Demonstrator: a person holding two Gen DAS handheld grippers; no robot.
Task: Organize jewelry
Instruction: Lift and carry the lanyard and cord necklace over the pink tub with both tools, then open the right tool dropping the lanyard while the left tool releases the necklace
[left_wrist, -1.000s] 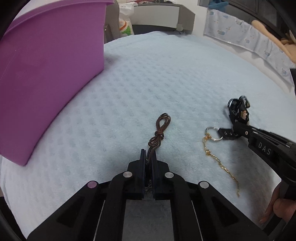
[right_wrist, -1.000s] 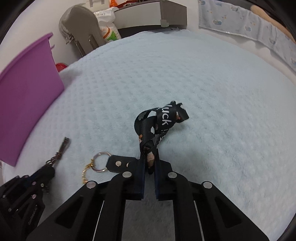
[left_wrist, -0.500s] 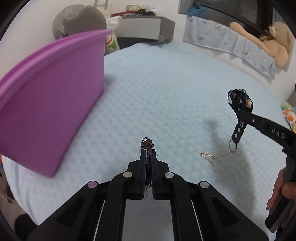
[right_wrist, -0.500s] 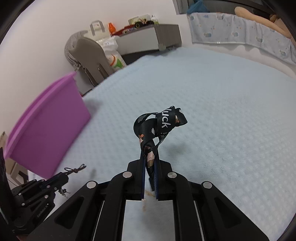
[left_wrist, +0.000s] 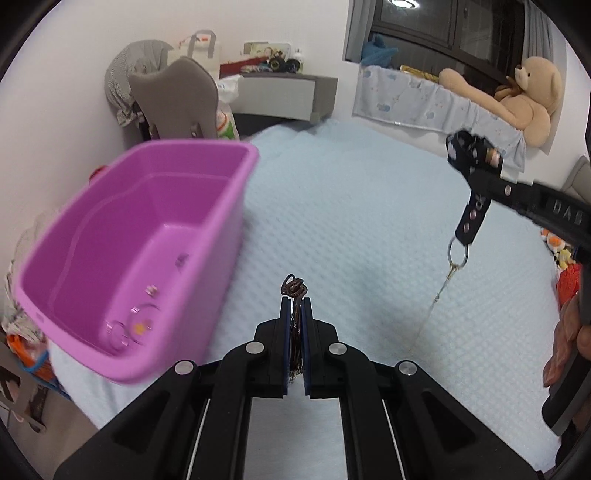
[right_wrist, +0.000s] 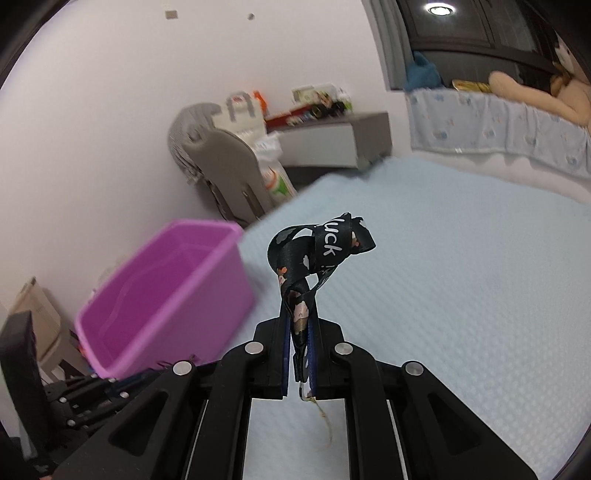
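Jewelry first: my left gripper (left_wrist: 294, 306) pinches the brown cord (left_wrist: 293, 288), my right gripper (right_wrist: 298, 328) clamps the black strap (right_wrist: 325, 247); I'd clear the purple bin (left_wrist: 229, 221) rim before releasing.

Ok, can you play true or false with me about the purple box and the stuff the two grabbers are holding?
1. The left gripper is shut on a brown cord. True.
2. The right gripper is empty. False: it pinches a black strap.
3. A gold chain dangles from the strap's ring. True.
4. The purple bin has a lid on. False: it is open on top.
5. A teddy bear sits inside the bin. False: it lies on the far ledge.
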